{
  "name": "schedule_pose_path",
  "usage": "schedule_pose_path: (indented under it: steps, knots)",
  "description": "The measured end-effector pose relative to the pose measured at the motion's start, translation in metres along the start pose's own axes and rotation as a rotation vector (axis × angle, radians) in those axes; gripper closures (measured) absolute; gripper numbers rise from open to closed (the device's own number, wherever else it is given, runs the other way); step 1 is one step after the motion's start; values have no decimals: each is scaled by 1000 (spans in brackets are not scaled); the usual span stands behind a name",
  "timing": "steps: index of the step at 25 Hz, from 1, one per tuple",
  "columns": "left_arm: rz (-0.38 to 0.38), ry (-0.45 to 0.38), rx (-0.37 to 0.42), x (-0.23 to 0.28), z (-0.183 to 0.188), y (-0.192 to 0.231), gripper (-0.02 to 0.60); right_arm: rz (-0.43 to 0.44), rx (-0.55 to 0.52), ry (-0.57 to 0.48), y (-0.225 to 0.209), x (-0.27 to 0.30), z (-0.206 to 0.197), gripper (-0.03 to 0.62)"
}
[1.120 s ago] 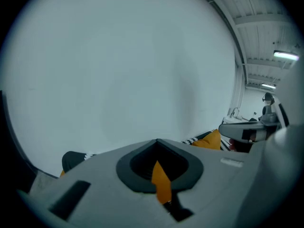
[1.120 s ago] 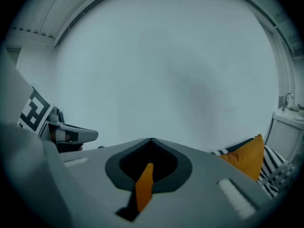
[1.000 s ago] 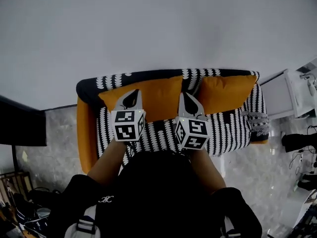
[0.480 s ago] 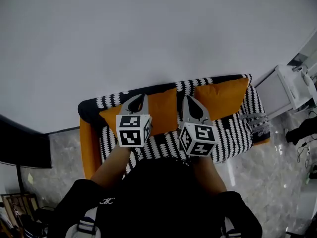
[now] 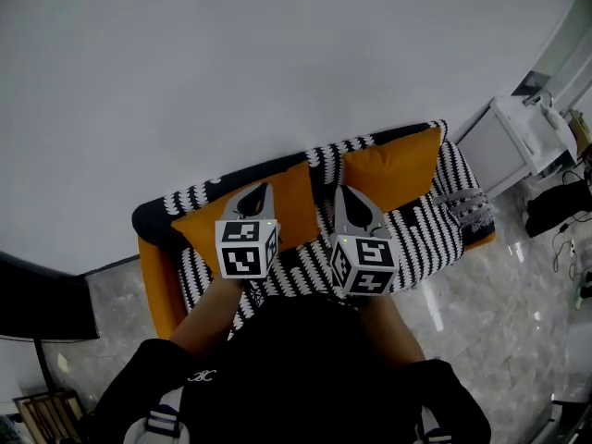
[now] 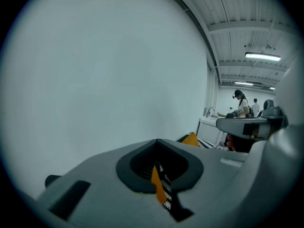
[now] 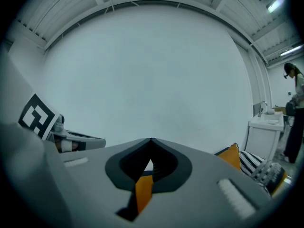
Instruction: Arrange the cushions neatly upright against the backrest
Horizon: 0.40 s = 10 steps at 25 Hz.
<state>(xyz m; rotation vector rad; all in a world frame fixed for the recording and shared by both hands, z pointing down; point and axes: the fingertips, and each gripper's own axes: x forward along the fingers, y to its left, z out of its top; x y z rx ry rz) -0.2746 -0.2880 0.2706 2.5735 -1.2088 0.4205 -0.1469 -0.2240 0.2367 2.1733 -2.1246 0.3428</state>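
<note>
Two orange cushions stand against the backrest of a black-and-white patterned sofa (image 5: pixel 430 239): the left cushion (image 5: pixel 294 206) and the right cushion (image 5: pixel 388 166). My left gripper (image 5: pixel 254 192) hovers over the left cushion, shut and empty. My right gripper (image 5: pixel 344 197) hangs between the two cushions, shut with nothing in it. In the left gripper view the jaws (image 6: pixel 157 142) meet at the tip, and an orange strip of cushion (image 6: pixel 156 180) shows through the slot. The right gripper view shows the same: closed jaws (image 7: pixel 151 140), with the right cushion's corner (image 7: pixel 231 156) beside them.
A white cabinet (image 5: pixel 518 141) stands right of the sofa, with cables and dark gear on the marble floor (image 5: pixel 518 322) beyond it. A plain white wall (image 5: pixel 231 63) rises behind the sofa. A dark panel (image 5: pixel 37 294) is at the left. People (image 6: pixel 241 101) stand far off.
Both grippers have lifted and drawn slightly back from the cushions, still shut. The head view has swung, so the sofa now lies tilted. The cushions have not moved.
</note>
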Motion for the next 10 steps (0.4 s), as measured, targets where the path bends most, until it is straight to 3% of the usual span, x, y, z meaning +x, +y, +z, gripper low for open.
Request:
schedule_pose_path:
  steps: [10]
  knots:
    - [-60, 33, 19, 12, -15, -14, 572, -61, 15, 20, -17, -6, -15, 586]
